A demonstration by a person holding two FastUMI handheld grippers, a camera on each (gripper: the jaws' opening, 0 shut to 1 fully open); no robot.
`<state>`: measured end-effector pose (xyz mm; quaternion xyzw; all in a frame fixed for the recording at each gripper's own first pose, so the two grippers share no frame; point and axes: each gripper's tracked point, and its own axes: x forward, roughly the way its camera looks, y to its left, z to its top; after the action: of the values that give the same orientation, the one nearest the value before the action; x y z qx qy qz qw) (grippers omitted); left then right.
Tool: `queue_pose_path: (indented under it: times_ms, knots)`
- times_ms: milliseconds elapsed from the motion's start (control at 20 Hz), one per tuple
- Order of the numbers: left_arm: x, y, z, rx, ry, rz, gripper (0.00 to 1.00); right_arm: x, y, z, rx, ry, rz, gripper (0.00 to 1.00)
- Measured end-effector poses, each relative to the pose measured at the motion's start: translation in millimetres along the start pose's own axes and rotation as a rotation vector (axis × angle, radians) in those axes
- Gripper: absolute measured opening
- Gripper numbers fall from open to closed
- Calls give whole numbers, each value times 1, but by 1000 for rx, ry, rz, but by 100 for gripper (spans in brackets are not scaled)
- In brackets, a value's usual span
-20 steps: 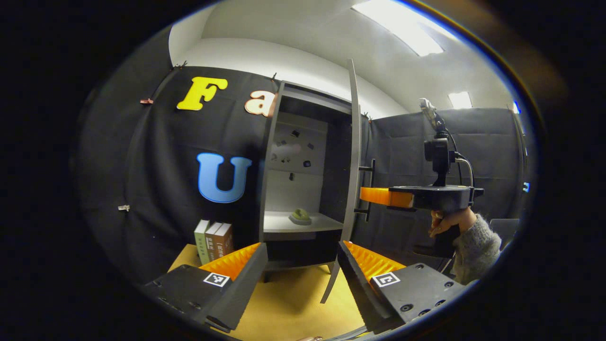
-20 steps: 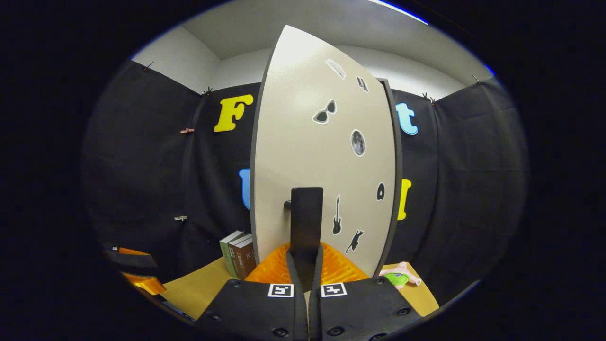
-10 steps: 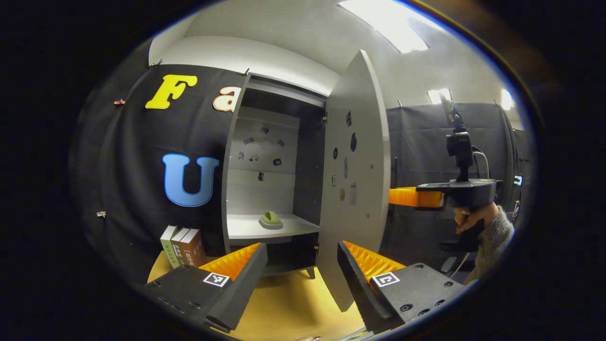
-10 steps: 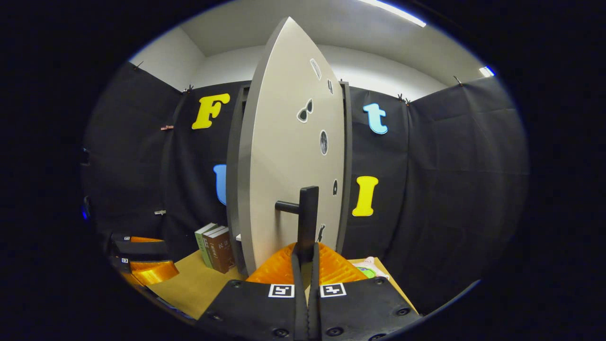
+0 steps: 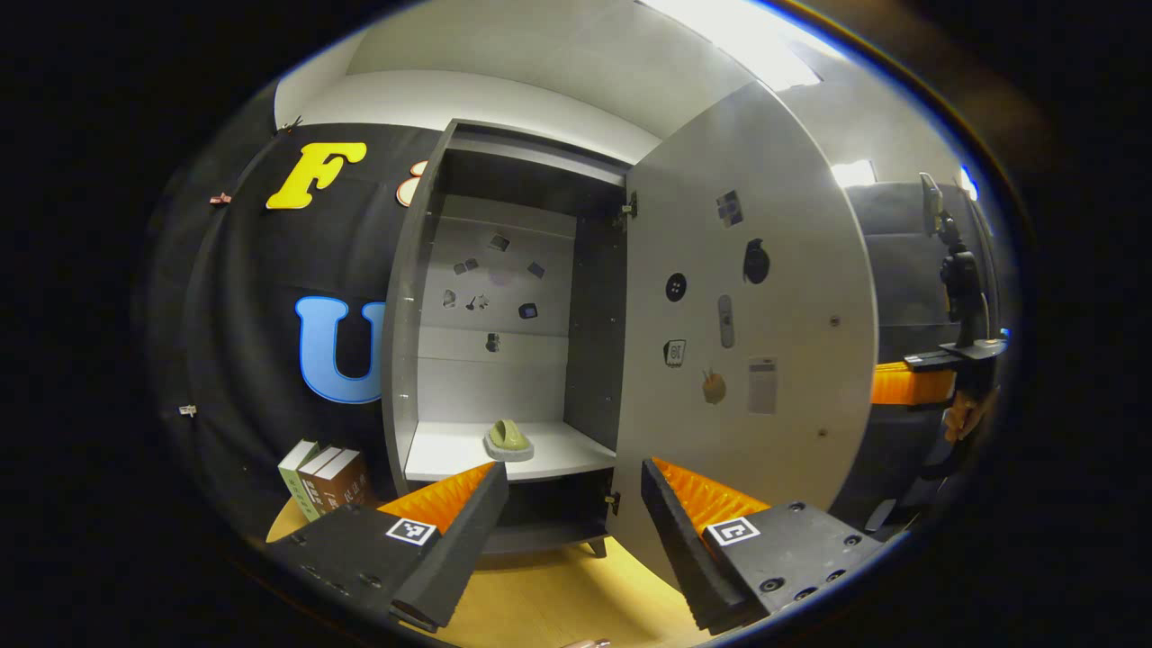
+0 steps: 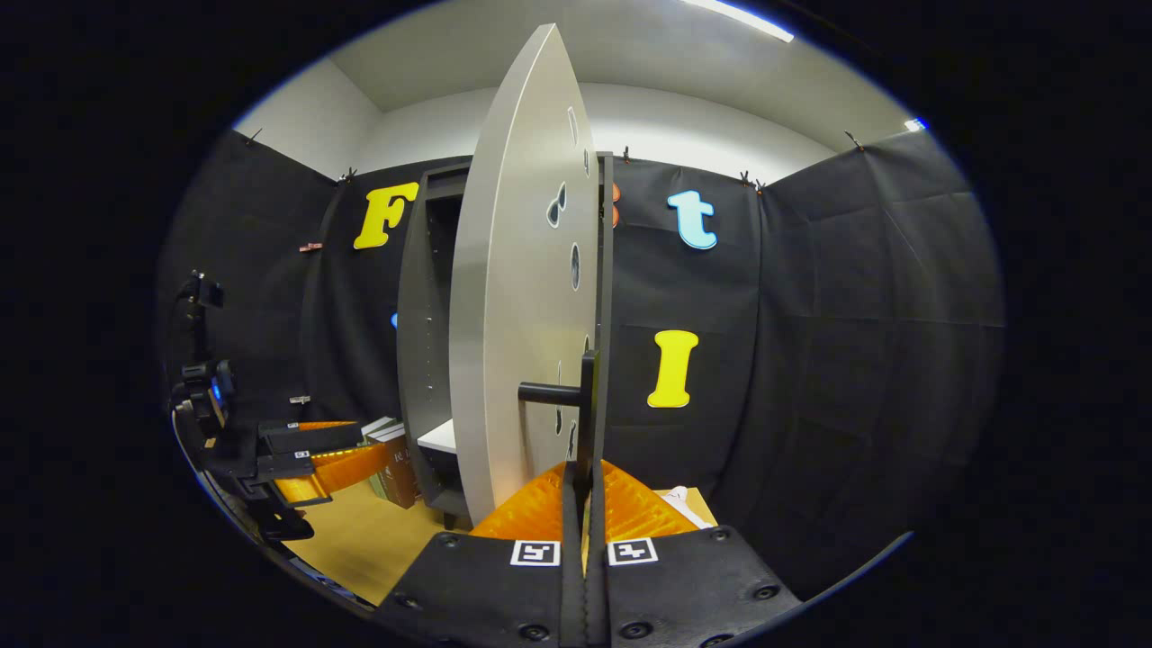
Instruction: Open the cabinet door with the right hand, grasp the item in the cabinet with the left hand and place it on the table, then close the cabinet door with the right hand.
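Two fingers of the right gripper [image 6: 583, 481] pinch the grey cabinet door's [image 5: 747, 342] black bar handle [image 6: 588, 409]. The left gripper [image 5: 571, 504] gapes wide, holding nothing. At its 12 o'clock, a small green item [image 5: 508, 438] sits on the white shelf [image 5: 468, 454].

The left gripper view faces the cabinet [image 5: 504, 360] interior; the right gripper view looks along the door [image 6: 517, 297], close up.

Ceiling lights [image 5: 738, 36] are glaring overexposed in the left gripper view, brightening the cabinet door [image 5: 747, 333] while its lower compartment is sitting in shadow. Both fisheye views are bending straight edges and dimming toward the rims.
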<state>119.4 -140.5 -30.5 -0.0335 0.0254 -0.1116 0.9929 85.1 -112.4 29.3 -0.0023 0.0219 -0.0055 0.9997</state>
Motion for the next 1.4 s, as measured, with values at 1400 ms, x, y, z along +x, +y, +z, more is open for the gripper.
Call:
queue_pose_path:
  times_ms: [1400]
  knots:
    - [223, 84, -21, 111, 293, 71, 94, -56, -105, -20, 82, -46, -102, 19]
